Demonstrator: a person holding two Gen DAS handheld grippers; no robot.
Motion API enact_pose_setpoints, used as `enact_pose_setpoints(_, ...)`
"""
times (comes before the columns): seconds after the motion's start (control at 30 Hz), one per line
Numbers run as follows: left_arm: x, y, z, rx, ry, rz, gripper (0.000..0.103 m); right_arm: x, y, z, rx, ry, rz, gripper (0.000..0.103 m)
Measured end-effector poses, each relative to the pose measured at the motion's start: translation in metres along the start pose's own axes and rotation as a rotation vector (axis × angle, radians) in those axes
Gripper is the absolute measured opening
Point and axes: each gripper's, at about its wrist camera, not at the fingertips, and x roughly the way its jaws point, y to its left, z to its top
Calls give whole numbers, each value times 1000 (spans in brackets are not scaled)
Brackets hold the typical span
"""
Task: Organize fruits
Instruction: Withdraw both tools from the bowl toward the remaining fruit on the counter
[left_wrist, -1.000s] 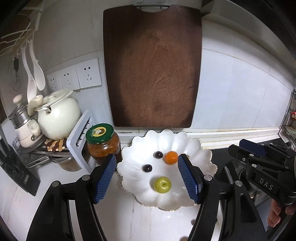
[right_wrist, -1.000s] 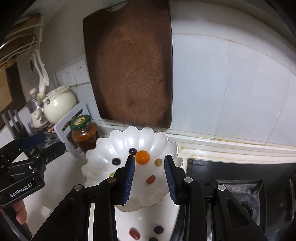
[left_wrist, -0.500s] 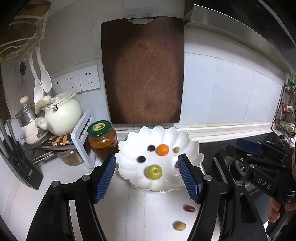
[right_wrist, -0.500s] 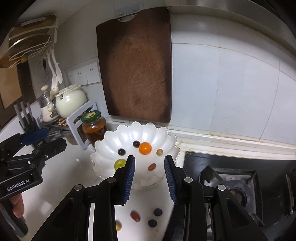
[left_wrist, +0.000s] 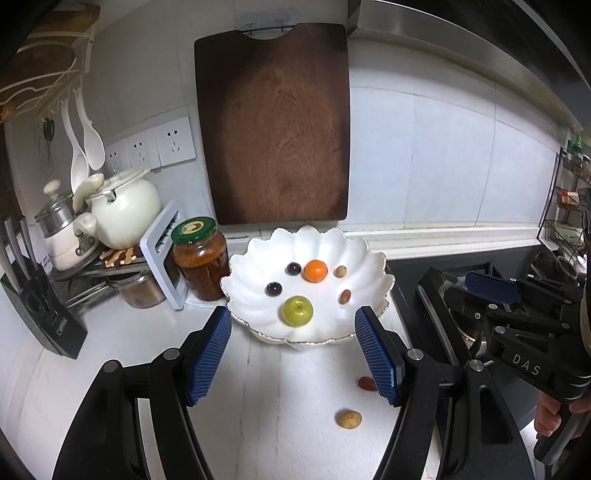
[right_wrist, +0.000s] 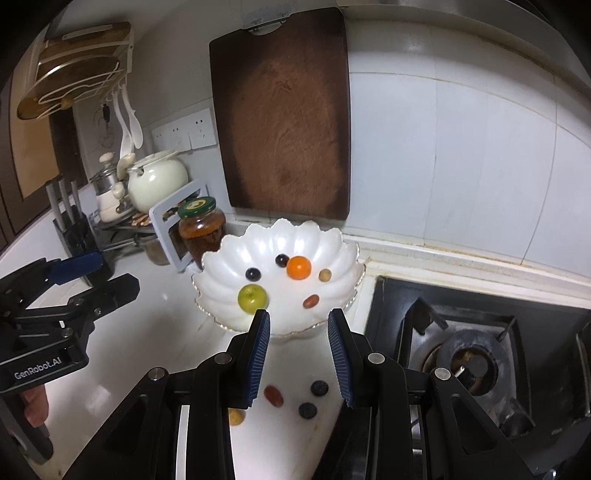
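A white scalloped bowl (left_wrist: 373, 266) (right_wrist: 229, 258) on the white counter holds a green apple (left_wrist: 297, 311) (right_wrist: 252, 298), an orange (left_wrist: 316, 270) (right_wrist: 298, 267), two dark grapes (left_wrist: 273, 288), a tan fruit and a red one (right_wrist: 311, 301). Loose on the counter in front lie a red fruit (right_wrist: 273, 396) (left_wrist: 365, 383), a yellow-brown fruit (left_wrist: 348, 419) (right_wrist: 235, 416) and two dark berries (right_wrist: 319, 388). My left gripper (left_wrist: 295, 354) is open and empty, short of the bowl. My right gripper (right_wrist: 298, 356) is open and empty above the loose fruits.
A green-lidded jar (left_wrist: 199, 264) stands left of the bowl, beside a rack with a white pot (left_wrist: 123, 212). A dark cutting board (left_wrist: 273, 125) leans on the tiled wall. A gas hob (right_wrist: 476, 369) lies to the right. A knife block (left_wrist: 33, 306) stands far left.
Both grippers have pulled back and up from the bowl, so the loose fruits on the counter have come into view. Both stay open and empty.
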Motion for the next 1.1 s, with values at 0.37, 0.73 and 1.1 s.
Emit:
enact_pose_setpoints(0.37, 3, -11, -20, 9, 42, -17, 69, 3, -3, -24, -7, 59, 31, 34)
enact_pose_setpoints(0.73, 7, -22, -40, 13, 67, -25, 69, 7, -6, -42, -13, 101, 41, 34)
enact_pose_setpoints(1.1, 18, -26, -64, -16, 127, -42, 69, 19, -10, -61, 0, 158, 51, 34)
